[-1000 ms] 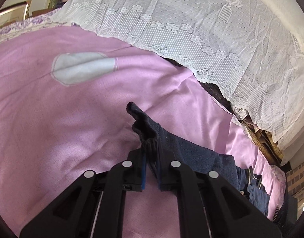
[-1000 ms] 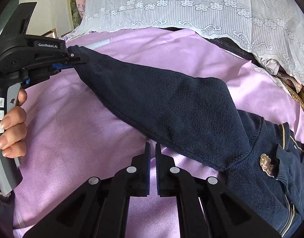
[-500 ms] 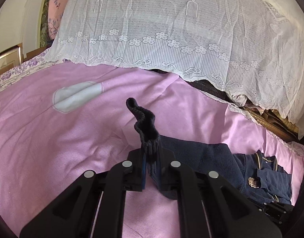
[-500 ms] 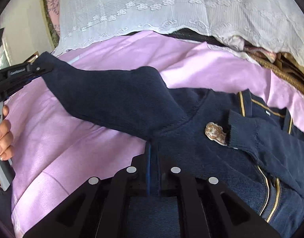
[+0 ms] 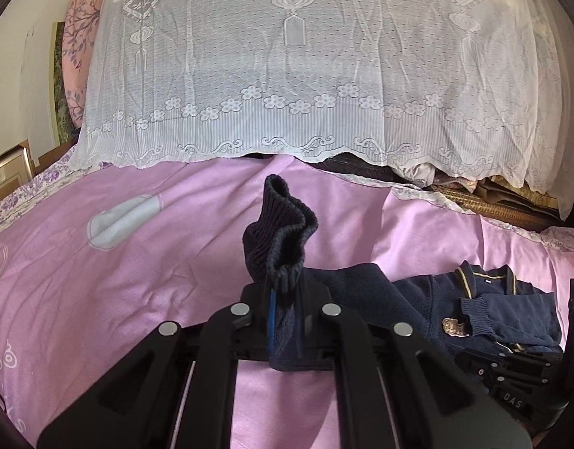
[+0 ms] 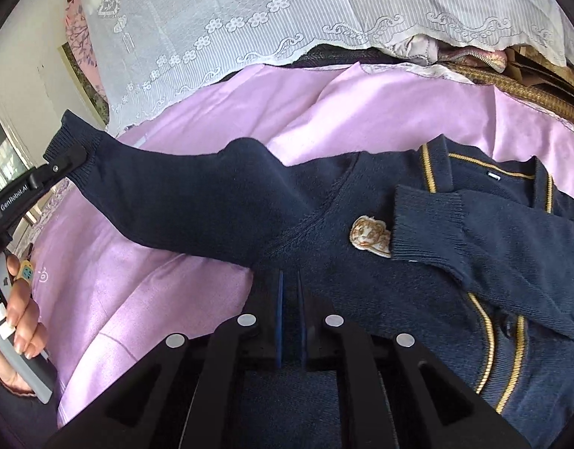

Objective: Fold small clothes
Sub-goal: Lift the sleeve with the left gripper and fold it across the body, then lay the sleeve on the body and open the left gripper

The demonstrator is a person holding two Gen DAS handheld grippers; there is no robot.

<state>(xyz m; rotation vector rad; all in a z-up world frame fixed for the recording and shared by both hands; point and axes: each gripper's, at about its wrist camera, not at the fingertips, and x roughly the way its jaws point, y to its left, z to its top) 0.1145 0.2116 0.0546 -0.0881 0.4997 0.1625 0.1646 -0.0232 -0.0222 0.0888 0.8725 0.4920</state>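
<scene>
A navy knit cardigan with gold trim and a small badge lies on the pink sheet. One sleeve is folded across its chest. My left gripper is shut on the ribbed cuff of the other sleeve, holding it stretched above the sheet; it shows again at the left of the right wrist view as the left gripper. My right gripper is shut, its tips on the cardigan where that sleeve joins the body.
A white lace cloth drapes a tall pile along the back of the bed. Woven mats and bedding poke out under its right end. A pale patch marks the sheet at left. A person's hand grips the left handle.
The left gripper has carried the cuff up and over toward the cardigan's body. The right gripper has moved off the bare sheet onto the cardigan at the sleeve's base.
</scene>
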